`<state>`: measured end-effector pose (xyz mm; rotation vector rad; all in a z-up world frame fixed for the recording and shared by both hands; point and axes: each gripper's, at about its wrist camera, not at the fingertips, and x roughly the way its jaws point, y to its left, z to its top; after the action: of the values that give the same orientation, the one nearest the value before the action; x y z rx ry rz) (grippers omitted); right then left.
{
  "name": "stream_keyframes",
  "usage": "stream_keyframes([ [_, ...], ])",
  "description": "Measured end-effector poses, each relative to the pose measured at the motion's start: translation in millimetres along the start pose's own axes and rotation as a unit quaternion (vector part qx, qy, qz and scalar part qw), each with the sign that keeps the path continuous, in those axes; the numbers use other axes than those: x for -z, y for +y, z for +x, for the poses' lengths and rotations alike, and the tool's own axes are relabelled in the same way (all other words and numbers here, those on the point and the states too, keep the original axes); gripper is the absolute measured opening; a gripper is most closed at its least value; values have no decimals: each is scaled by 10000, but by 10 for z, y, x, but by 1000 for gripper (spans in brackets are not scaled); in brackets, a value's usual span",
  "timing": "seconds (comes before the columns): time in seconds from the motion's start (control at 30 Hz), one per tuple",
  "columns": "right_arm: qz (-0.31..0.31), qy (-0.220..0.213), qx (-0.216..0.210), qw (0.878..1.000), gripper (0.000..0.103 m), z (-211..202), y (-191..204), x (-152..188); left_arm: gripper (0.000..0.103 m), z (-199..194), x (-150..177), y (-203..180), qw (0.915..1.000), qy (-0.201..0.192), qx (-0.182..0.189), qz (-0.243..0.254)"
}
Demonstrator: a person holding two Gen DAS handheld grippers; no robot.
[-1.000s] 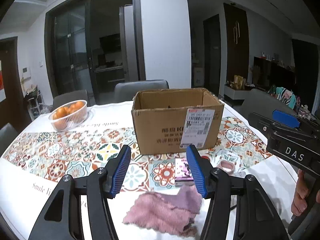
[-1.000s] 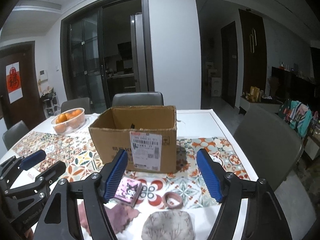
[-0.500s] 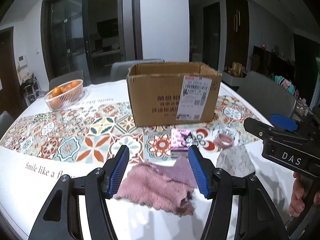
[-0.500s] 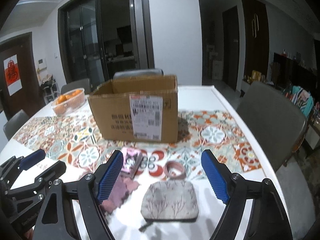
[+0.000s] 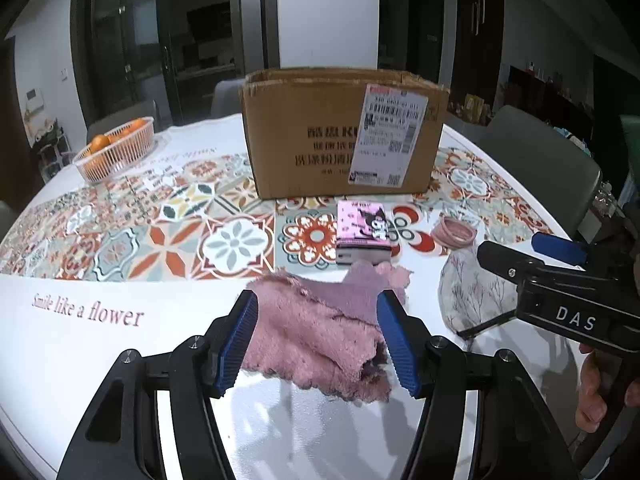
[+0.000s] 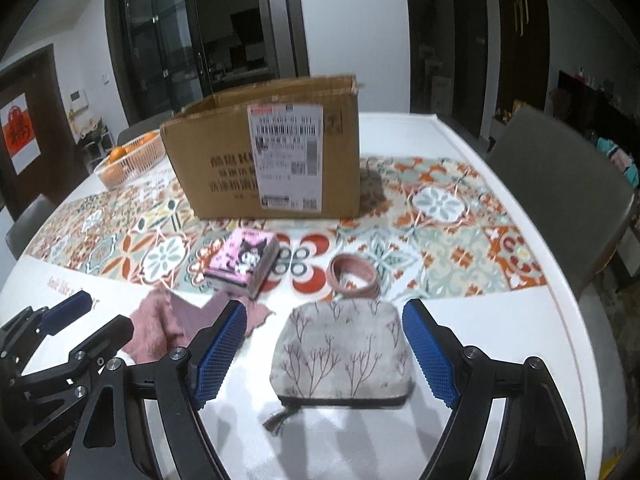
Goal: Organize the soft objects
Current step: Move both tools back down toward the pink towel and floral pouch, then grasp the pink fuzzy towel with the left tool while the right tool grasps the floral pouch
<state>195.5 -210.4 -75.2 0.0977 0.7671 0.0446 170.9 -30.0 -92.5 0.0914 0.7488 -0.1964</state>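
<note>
Pink cloth (image 5: 320,328) lying crumpled between left gripper (image 5: 320,340) pads, jaws parted, gripping nothing. Right gripper (image 6: 324,350) straddling pouch (image 6: 340,354), empty. Advising pinching thick folds before lifting toward cardboard box (image 5: 340,136).

"Smile like a flower" on tablecloth (image 5: 88,312); "DAS" on right tongs (image 5: 576,322)

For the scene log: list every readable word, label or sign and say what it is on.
"Smile like a flower": pink script on the white tablecloth.
"DAS": white letters on the right tool.
Shipping label on the cardboard box: barcode and digits too blurred to read.
Printed characters on the box front: blurred.
Pink cartoon pack: text too small.
Red door sign: unreadable.
</note>
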Motion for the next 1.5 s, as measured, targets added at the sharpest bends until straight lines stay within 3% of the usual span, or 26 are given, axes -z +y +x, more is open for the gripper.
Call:
stream_keyframes([
  [0.53, 102, 795, -69, 9968, 81, 433, -65, 195, 61, 325, 123, 3, 9988, 483, 49, -62],
  [1.2, -391, 829, 275, 9954, 84, 576, 96, 292, 61, 602, 207, 87, 9958, 815, 246, -339],
  [1.37, -387, 803, 261, 9957, 81, 573, 89, 294, 44, 590, 216, 88, 9959, 786, 303, -342],
  [1.5, -460, 721, 117, 9963, 66, 536, 127, 315, 33, 575, 218, 81, 9957, 776, 365, -352],
])
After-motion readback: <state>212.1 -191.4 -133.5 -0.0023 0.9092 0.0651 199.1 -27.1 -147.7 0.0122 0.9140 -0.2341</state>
